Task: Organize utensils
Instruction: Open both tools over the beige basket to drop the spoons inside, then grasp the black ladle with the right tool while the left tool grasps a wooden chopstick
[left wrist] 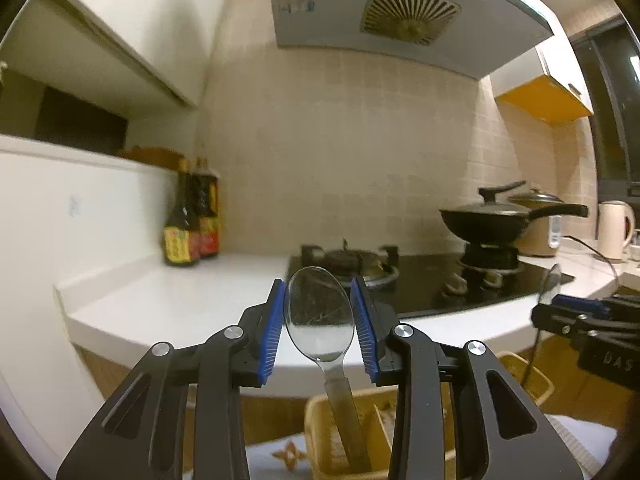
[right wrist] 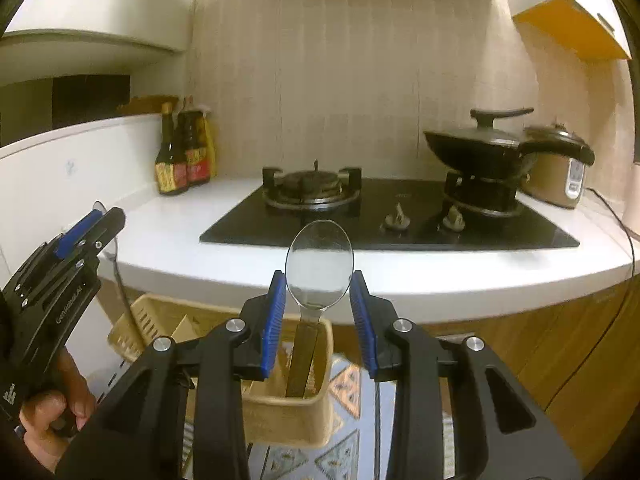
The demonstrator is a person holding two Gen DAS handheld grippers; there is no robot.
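Both tools grip spoons upright.

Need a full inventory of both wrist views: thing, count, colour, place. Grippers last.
spoon: 2, silver, one between each gripper's pads, bowl up, handle hanging into the baskets
basket: 2, tan, below the counter edge
sauce bottles: at least 2, dark with red-yellow labels, back left of counter
hob: 1, black, set in the white counter
wok: 1, black, lidded, on the right burner
rice cooker: 1, brown, right of the wok
kettle: 1, cream, far right
range hood: 1, grey, above the hob
left gripper: black, blue pads, on a spoon bowl
right gripper: black, blue pads, on a spoon bowl
hand: 1, on the left gripper's handle
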